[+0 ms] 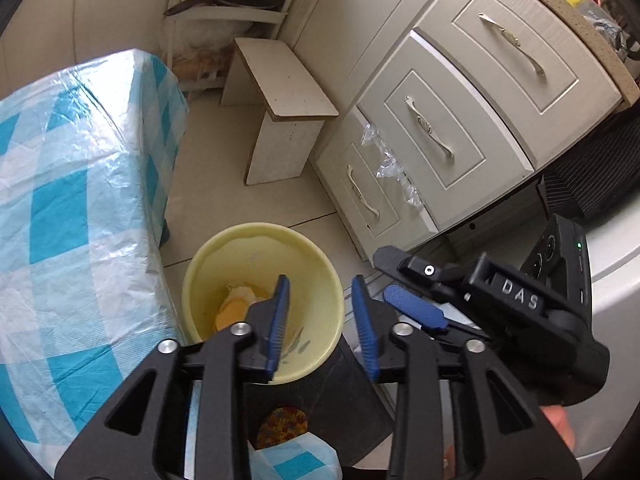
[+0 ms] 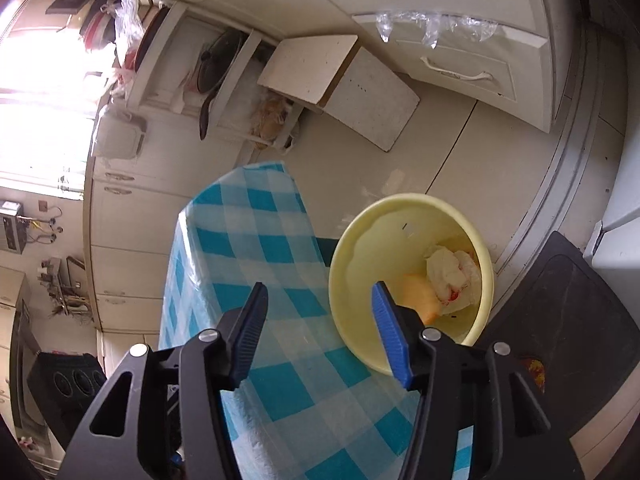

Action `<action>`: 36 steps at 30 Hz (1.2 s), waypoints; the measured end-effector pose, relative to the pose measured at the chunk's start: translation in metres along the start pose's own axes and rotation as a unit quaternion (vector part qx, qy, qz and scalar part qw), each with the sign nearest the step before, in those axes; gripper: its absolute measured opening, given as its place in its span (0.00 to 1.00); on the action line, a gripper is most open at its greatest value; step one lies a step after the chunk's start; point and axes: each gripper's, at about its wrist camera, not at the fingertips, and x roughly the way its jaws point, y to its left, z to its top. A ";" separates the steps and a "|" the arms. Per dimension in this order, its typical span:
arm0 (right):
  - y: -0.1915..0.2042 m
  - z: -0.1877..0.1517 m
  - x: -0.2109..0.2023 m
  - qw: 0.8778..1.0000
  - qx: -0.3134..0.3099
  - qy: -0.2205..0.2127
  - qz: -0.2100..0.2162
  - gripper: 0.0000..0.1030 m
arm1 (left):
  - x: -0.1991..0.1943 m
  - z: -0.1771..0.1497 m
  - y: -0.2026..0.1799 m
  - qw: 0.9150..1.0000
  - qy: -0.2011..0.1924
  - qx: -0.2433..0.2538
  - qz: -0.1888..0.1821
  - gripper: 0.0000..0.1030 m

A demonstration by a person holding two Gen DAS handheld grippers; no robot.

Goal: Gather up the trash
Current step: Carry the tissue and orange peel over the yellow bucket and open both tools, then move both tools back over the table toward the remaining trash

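Low centre of both frames: yellow bin [image 1: 262,304] on floor beside checked table [image 1: 80,200], trash [image 2: 452,280] inside. Left gripper [image 1: 320,320] and right gripper [image 2: 320,328] hang above, jaws parted, empty.

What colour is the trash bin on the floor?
Pale yellow bin, seen best in the right wrist view.
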 end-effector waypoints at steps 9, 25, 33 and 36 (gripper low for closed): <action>0.023 -0.002 -0.007 0.999 -0.024 -0.006 0.024 0.59 | -0.057 -0.021 0.009 0.998 -0.045 0.013 0.028 0.58; 0.089 -0.041 0.011 0.994 -0.101 0.022 0.044 0.65 | -0.253 -0.101 0.123 0.976 -0.161 -0.027 0.143 0.68; 0.121 -0.071 0.032 0.987 -0.143 0.050 0.044 0.66 | -0.366 -0.146 0.231 0.943 -0.210 -0.119 0.227 0.79; 0.136 -0.084 0.037 0.983 -0.170 0.053 0.041 0.66 | -0.385 -0.159 0.277 0.935 -0.212 -0.171 0.227 0.79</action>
